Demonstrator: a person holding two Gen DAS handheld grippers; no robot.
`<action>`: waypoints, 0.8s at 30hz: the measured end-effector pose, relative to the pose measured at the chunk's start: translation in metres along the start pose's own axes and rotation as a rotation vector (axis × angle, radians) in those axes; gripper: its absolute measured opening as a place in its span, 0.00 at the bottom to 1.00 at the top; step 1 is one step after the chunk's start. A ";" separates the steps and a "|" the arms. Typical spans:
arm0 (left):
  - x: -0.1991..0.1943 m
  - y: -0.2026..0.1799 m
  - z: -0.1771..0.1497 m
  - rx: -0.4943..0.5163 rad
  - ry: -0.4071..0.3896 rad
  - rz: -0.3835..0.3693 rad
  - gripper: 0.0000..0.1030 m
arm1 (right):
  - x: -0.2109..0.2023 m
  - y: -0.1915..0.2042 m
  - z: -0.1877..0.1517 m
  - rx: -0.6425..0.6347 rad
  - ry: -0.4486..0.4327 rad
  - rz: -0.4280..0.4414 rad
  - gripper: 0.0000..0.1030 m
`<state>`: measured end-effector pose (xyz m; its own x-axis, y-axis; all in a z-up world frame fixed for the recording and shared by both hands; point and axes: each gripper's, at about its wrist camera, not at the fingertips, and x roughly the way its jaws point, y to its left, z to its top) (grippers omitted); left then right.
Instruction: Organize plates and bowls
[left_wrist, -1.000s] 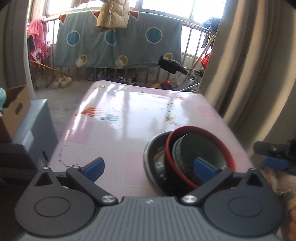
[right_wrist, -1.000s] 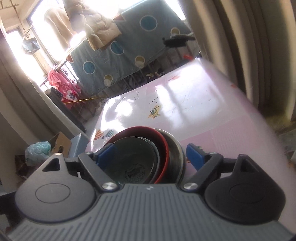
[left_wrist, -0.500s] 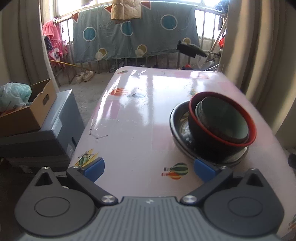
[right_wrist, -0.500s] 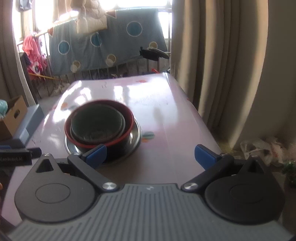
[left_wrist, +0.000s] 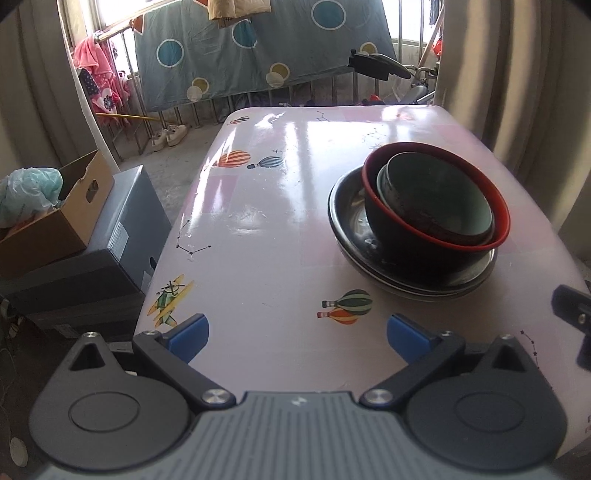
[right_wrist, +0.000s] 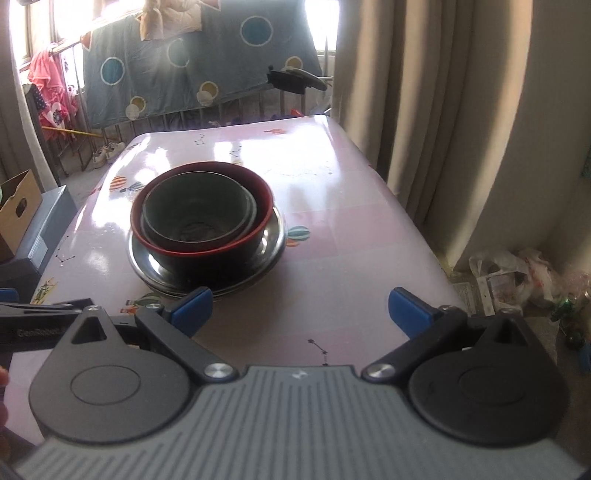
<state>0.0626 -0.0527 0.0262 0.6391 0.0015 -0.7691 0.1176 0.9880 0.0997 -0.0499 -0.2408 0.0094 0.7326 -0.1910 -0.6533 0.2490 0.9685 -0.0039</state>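
Since the earlier frames both cameras have backed away from the stack: the dishes that filled the lower frame now sit mid-table, and the right gripper (right_wrist: 299, 308), whose jaws have just been opening, holds nothing between them. Its blue pads are spread wide over bare pink table (right_wrist: 332, 236) at the near edge. The left gripper (left_wrist: 297, 334) is likewise spread, empty, low in its frame.

The stack: a green bowl (left_wrist: 439, 199) nested inside a red-rimmed bowl (left_wrist: 495, 236), both standing on a metal plate (left_wrist: 343, 218). In the left view it sits right of centre, near the table's right edge but inside it; in the right view, left of centre.

Open tabletop runs left of the stack and behind it to the far edge. Curtains (right_wrist: 443, 110) hang close along the right edge. A cardboard box (left_wrist: 62, 218) rests on a grey case, apart from the left edge.
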 end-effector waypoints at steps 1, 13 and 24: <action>0.000 -0.002 0.000 0.003 0.003 0.001 1.00 | 0.000 0.002 0.002 -0.007 0.001 0.000 0.99; 0.000 -0.016 0.003 0.005 0.014 -0.007 1.00 | 0.016 0.014 0.009 -0.061 0.042 0.038 0.99; 0.003 -0.016 0.006 0.005 0.022 -0.002 1.00 | 0.029 0.013 0.012 -0.057 0.064 0.030 0.99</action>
<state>0.0668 -0.0689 0.0260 0.6218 0.0034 -0.7832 0.1225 0.9873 0.1015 -0.0179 -0.2357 -0.0010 0.6969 -0.1534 -0.7006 0.1899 0.9815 -0.0259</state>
